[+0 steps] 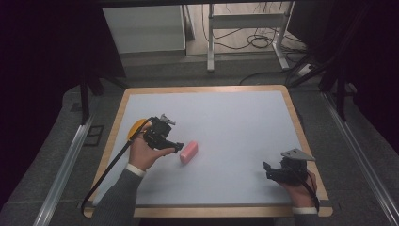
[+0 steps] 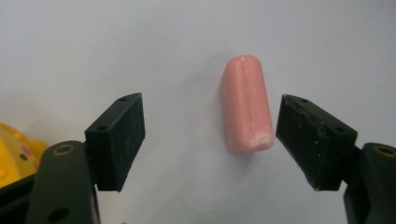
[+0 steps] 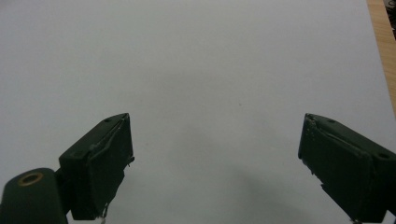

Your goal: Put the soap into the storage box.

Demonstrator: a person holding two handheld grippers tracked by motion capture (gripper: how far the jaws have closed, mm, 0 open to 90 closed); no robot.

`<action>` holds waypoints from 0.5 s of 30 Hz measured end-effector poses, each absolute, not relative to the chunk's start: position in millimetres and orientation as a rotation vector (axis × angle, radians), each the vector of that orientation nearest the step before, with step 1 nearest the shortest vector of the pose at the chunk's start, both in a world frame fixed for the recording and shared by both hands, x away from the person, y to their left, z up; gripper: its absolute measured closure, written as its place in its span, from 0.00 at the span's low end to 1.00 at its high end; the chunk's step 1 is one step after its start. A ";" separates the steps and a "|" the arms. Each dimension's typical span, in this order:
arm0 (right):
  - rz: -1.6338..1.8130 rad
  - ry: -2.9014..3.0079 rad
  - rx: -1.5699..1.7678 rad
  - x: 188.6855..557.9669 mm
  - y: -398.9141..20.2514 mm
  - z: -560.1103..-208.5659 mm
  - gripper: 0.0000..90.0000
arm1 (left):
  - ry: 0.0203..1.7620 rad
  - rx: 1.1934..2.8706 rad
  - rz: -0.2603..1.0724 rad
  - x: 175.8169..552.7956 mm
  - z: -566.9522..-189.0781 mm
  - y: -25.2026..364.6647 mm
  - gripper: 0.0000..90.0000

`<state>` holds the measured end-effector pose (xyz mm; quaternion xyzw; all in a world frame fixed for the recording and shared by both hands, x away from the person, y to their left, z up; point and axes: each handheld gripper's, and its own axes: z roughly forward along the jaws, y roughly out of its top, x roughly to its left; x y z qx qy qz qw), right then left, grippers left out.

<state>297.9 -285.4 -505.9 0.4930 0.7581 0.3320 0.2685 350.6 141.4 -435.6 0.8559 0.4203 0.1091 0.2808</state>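
while both grippers' jaws gape, a pink block (image 2: 246, 112) lies between the left's, yellow toy (image 1: 136, 127) behind.

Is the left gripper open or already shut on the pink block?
Open. In the left gripper view the left gripper has its jaws spread wide, and the pink block lies flat on the white table between them, nearer one jaw, ungripped.

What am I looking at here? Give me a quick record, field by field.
surface: white mat on a wooden-edged table
pink block: lying on the mat, between the left gripper's open jaws, untouched
yellow object: behind the left hand, partly hidden
left gripper: open, around the block
right gripper: open, over bare mat, holding nothing
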 end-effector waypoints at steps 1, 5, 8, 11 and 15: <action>0.895 2.044 1.330 297.9 -285.4 -505.9 0.11 | 1.126 2.293 0.285 351.3 -436.1 140.5 0.27; 0.894 2.045 1.330 298.2 -285.3 -506.6 0.11 | 1.131 2.302 0.266 353.5 -441.1 135.6 0.27; 0.892 2.046 1.328 298.3 -285.2 -506.7 0.11 | 1.127 2.313 0.252 355.0 -444.9 131.4 0.27; 0.890 2.046 1.327 298.4 -285.1 -506.9 0.11 | 1.122 2.335 0.247 356.6 -448.0 125.9 0.27; 0.886 2.051 1.326 298.5 -285.3 -507.0 0.11 | 1.114 2.359 0.223 359.7 -452.7 116.3 0.26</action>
